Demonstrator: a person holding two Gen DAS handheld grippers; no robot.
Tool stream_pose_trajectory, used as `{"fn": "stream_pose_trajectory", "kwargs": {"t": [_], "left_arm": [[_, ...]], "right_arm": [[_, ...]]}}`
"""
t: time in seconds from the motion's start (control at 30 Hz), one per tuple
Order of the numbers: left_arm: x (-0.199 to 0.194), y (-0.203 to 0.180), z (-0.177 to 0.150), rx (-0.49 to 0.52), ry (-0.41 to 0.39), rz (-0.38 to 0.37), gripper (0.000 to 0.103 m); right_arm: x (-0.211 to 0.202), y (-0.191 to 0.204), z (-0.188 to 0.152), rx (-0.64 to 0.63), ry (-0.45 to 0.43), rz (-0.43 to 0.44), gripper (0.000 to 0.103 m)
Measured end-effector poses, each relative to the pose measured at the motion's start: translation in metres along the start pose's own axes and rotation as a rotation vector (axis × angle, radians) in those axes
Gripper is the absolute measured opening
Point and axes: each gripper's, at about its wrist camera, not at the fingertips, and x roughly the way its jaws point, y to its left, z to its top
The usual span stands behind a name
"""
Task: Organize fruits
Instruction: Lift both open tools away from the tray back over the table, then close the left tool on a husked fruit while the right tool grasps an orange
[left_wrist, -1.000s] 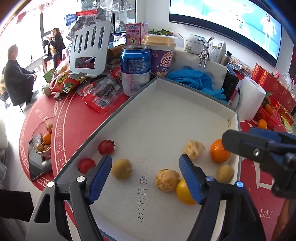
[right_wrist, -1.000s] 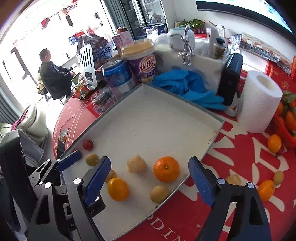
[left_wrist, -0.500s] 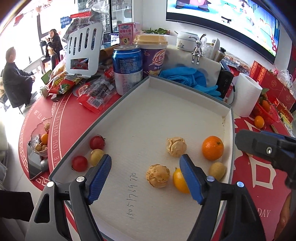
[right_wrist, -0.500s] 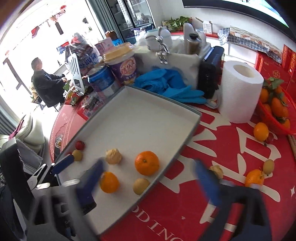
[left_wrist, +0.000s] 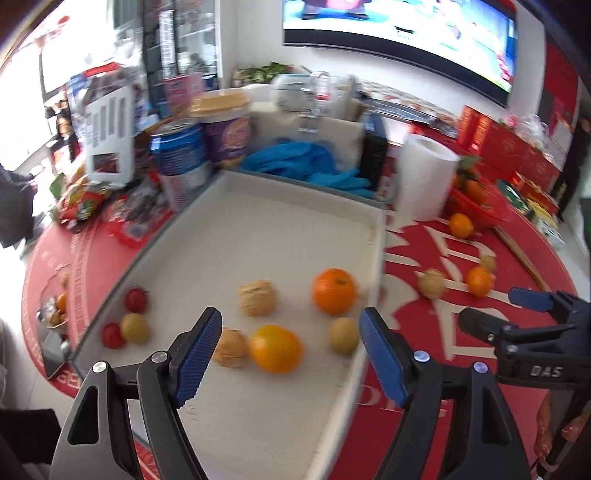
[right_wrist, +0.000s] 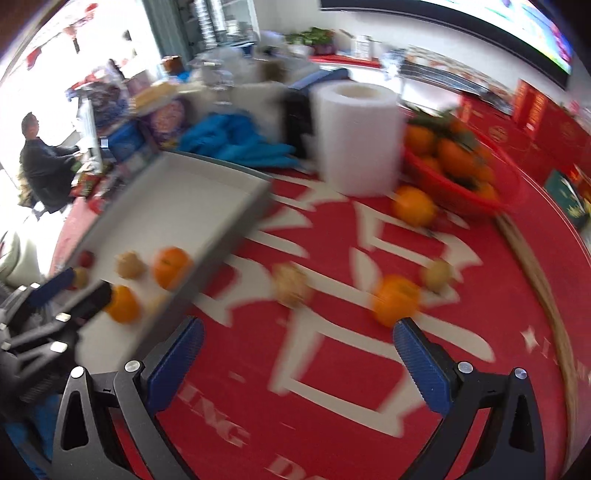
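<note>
A shallow grey tray (left_wrist: 373, 258) holds two oranges (left_wrist: 334, 290), two tan knobbly fruits (left_wrist: 256, 297), small brown-green fruits (left_wrist: 343, 335) and two red tomatoes (left_wrist: 136, 300). My left gripper (left_wrist: 291, 332) hovers open above the tray's near end, over the nearer orange (left_wrist: 275, 352), gripping nothing. My right gripper (right_wrist: 297, 332) stands wide open and empty over the red tablecloth, right of the tray (right_wrist: 177, 206). Ahead of it on the cloth lie a tan fruit (right_wrist: 291, 284), an orange (right_wrist: 397, 299) and a yellowish fruit (right_wrist: 437, 273).
A paper roll (right_wrist: 356, 136) stands behind the loose fruit, next to a red basket (right_wrist: 509, 184) of oranges with another orange (right_wrist: 413, 206) in front. Blue gloves (left_wrist: 306, 162), cans and snack packets crowd the tray's far side. A person sits at far left.
The right gripper has swung right, off the tray's edge and out over the red cloth, and its jaws have spread wider. The left gripper has drifted right across the tray, still open.
</note>
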Motion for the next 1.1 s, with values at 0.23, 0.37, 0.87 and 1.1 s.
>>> {"fn": "stream_pose_trajectory", "kwargs": {"t": [0.23, 0.37, 0.87, 1.1], "left_arm": [[0.002, -0.031, 0.001, 0.058, 0.011, -0.058, 0.080], [0.005, -0.057, 0.002, 0.119, 0.009, -0.079, 0.080], [0.086, -0.134, 0.014, 0.187, 0.138, -0.079, 0.077], [0.087, -0.132, 0.020, 0.171, 0.108, -0.082, 0.032]], "right_arm": [[-0.001, -0.058, -0.036, 0.078, 0.030, -0.092, 0.103], [-0.001, -0.074, -0.051, 0.077, 0.022, -0.165, 0.103], [-0.004, -0.079, -0.062, 0.055, -0.056, -0.164, 0.103], [-0.003, -0.079, -0.063, 0.056, -0.057, -0.165, 0.103]]}}
